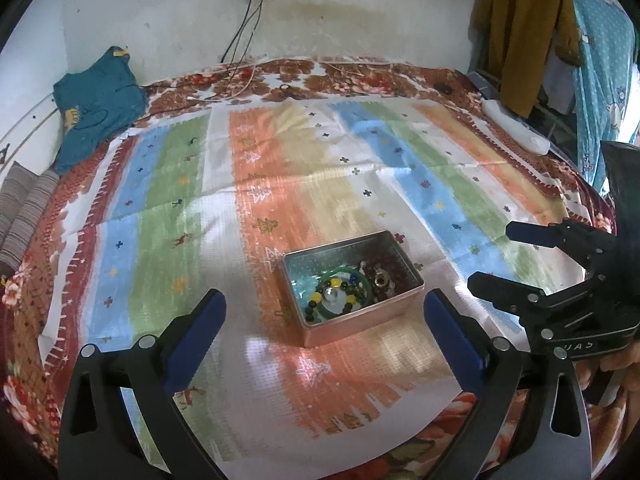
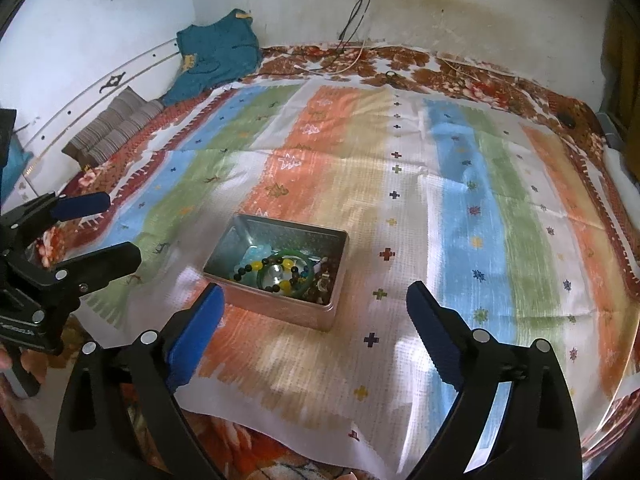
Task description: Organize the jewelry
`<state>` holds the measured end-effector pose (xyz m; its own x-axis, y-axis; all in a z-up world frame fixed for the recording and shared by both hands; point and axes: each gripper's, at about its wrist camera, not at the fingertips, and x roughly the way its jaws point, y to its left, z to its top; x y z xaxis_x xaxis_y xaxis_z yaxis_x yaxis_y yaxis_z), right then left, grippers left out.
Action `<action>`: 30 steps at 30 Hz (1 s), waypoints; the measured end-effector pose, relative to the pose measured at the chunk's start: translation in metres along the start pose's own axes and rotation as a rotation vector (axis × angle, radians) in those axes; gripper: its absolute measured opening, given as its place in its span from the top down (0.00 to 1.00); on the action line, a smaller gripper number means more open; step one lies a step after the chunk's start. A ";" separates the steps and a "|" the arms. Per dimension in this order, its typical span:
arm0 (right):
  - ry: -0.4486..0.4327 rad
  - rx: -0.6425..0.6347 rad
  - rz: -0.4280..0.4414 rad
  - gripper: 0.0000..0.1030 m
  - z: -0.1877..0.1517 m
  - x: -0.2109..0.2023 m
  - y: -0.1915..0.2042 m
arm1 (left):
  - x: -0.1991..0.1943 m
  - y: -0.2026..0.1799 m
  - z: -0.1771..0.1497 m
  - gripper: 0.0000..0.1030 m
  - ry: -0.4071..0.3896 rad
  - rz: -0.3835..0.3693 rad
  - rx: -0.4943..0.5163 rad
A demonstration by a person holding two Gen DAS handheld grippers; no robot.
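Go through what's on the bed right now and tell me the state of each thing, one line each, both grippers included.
Left gripper: open, empty, short of the tin.
Right gripper: open, empty.
Metal tin: lidless, upright on the cloth.
Beaded bracelet: lying inside the tin.
Green bangle: inside the tin, among the beads.
Striped cloth: spread flat, creased.
Teal garment: crumpled against the wall.

There is little to read here. The right gripper (image 1: 490, 254) has small white letters on its black body; seen upside down, they look like "UAS". The left gripper (image 2: 106, 228) has white letters too, too blurry to read.
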<state>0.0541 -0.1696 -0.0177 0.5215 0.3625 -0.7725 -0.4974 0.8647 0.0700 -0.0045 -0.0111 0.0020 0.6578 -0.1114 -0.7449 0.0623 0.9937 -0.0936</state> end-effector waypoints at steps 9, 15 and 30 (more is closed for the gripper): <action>-0.021 0.002 0.009 0.09 -0.003 -0.007 0.000 | -0.003 0.000 -0.005 0.06 0.008 -0.001 0.002; -0.031 -0.014 0.012 0.08 -0.005 -0.009 0.003 | -0.004 -0.001 -0.007 0.06 0.009 -0.003 0.001; -0.061 -0.029 0.001 0.08 -0.007 -0.014 0.007 | -0.004 -0.003 -0.007 0.06 0.003 -0.001 0.005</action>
<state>0.0382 -0.1713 -0.0108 0.5617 0.3842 -0.7327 -0.5170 0.8544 0.0517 -0.0124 -0.0142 0.0008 0.6552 -0.1128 -0.7470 0.0671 0.9936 -0.0912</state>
